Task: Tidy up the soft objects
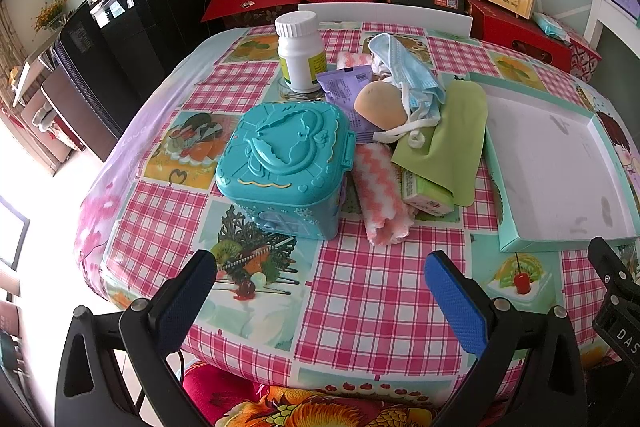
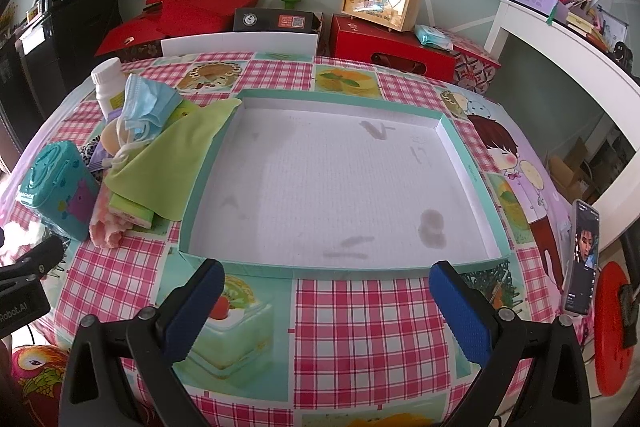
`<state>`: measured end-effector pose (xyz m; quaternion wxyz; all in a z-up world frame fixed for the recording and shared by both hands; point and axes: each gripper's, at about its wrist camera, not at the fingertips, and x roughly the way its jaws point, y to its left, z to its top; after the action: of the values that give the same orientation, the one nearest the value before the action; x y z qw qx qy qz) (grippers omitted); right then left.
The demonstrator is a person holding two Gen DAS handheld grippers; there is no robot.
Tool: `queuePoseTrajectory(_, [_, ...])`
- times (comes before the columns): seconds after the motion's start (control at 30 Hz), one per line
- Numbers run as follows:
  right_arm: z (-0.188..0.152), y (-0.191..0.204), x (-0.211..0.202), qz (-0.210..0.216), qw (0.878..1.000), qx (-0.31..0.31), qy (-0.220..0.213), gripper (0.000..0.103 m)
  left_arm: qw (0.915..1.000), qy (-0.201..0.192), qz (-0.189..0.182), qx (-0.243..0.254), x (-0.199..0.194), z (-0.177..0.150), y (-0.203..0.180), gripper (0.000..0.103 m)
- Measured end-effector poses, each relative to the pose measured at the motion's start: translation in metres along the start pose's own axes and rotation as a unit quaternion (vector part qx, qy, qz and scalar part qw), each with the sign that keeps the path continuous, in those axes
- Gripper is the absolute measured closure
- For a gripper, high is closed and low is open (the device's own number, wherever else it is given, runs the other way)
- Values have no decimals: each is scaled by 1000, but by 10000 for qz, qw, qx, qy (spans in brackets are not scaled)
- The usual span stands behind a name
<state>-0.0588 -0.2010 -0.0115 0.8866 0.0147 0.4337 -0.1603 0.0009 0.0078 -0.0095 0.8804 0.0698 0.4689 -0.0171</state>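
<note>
— Grippers first: how do they stand?

— Both spread wide with nothing between the pads. The left gripper (image 1: 320, 291) hangs over the near edge of the table (image 1: 360, 307), its blue fingertips (image 1: 456, 303) above the pink-checked cloth. The right gripper (image 2: 326, 301) hangs the same way, just short of the near wall of the shallow teal tray (image 2: 456, 143).

— And the soft things?

— All in one heap left of the tray, none inside it. Nearest the left gripper lies a rolled pink-and-white towel (image 1: 382, 191), touching the side of a teal plastic box (image 1: 284, 163). Beside the towel sits a green tissue pack (image 1: 426, 193), half covered by a light green cloth (image 1: 452, 139) whose edge reaches the tray's wall. On top of the cloth rests a tan sponge (image 1: 380, 105) with a blue face mask (image 1: 404, 71) draped over it, straps trailing.

— Anything behind them?

— A purple packet (image 1: 344, 87) under the sponge, a second pink towel further back, and a white bottle (image 1: 300, 51) standing upright. From the right wrist view, a phone (image 2: 582, 255) stands at the table's right edge.
</note>
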Motion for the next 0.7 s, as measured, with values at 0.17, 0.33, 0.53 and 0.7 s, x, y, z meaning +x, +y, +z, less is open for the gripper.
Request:
queuePoseTrajectory(0.17, [0,0,0,0,10000,5,-1,0,10000,0,-2,-1,0,0,0,0])
queuePoseTrajectory(0.33, [0,0,0,0,10000,4,-10,0,10000,6,6,-28,1,-2,2,0])
queuePoseTrajectory(0.53, [1,-2,-6,44,9999,47,-109,0,10000,0,-47,-37,-2,-2,2,0])
queuePoseTrajectory(0.7, [8,-12,-22,348,9978,268,-506,0,9968,-28,-758,-260,-15,4,6,0])
